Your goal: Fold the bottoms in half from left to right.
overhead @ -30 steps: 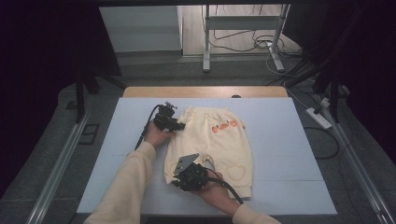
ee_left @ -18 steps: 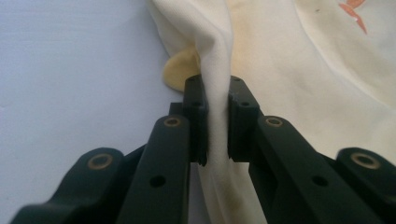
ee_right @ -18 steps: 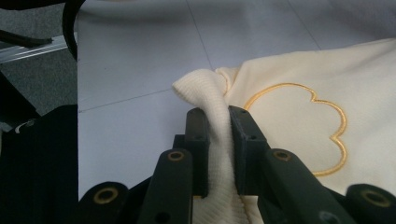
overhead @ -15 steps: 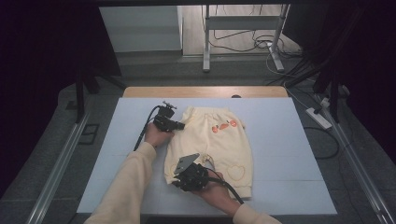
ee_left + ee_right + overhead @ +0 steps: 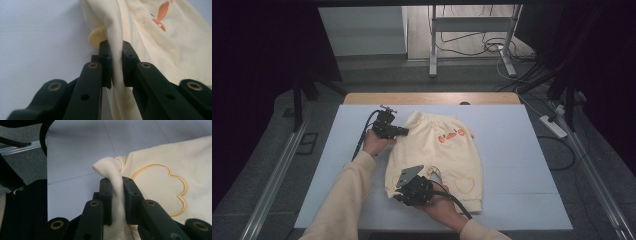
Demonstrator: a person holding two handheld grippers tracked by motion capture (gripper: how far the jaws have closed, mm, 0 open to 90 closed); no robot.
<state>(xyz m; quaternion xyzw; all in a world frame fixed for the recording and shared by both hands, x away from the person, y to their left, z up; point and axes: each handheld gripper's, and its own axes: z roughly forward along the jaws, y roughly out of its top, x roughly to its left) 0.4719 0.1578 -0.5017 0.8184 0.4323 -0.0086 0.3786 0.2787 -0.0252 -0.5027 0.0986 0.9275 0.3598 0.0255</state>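
At the centre left of the high view my left gripper [image 5: 404, 131] sits at the upper left edge of the pale yellow cotton baby trousers [image 5: 447, 150]. In the left gripper view its jaws have just been closing and now pinch a fold of that cloth [image 5: 116, 62]. The trousers lie flat mid-frame on the light blue table sheet [image 5: 522, 165], with an orange carrot print [image 5: 451, 135] near the waist; I read no lettering or label. At lower centre my right gripper [image 5: 404, 192] has its jaws clamped on the ribbed cuff [image 5: 115, 185], just beside a stitched yellow cloud outline [image 5: 165, 190].
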